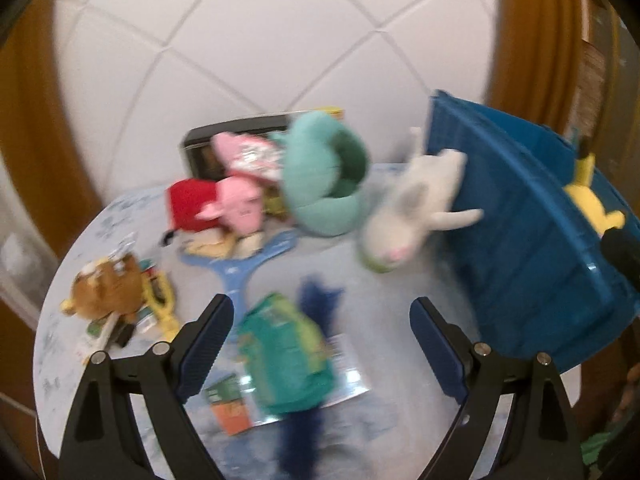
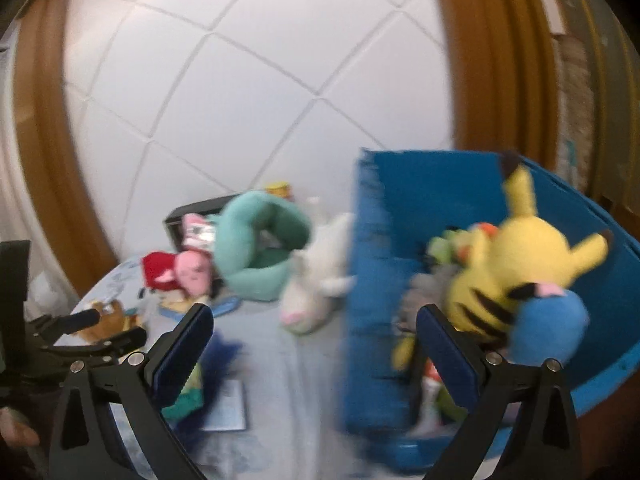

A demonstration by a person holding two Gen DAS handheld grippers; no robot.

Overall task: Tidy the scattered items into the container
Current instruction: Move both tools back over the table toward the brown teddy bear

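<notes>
- Our left gripper point(image 1: 322, 322) stands released — jaws spread wide, nothing pressed between the pads.
- Straight ahead of it, framed in the gap between the fingers, lies a green soft packet point(image 1: 286, 354) on the pale blue table point(image 1: 360, 280), with a dark blue fuzzy strip point(image 1: 310, 360) running beside it.
- That strip's long axis runs away from us, roughly along the line the left gripper points; the packet lies much the same way, slightly tilted. We judge that a close across the short side needs little or no wrist roll.
- Our right gripper point(image 2: 314, 326) is also released and empty. It straddles the near wall of the blue container point(image 2: 376, 280): one finger over the table, the other over the bin's inside.
- Inside the container, ahead and to the right of the right gripper, we see a yellow plush point(image 2: 516, 260) on a blue round plush point(image 2: 548, 328), with smaller things underneath.
- The container sits to the right of the left gripper, close beside the packet.
- A white plush point(image 1: 416, 208) leans against the container's outer wall, ahead of both tools. Farther ahead and to the left are a teal ring cushion point(image 1: 324, 176), a pink plush point(image 1: 236, 204) and a brown plush point(image 1: 108, 288).
- We judge the left hand nearer the packet, so the next pick is its own — then a short carry to its right. Blur leaves fine detail unclear.
</notes>
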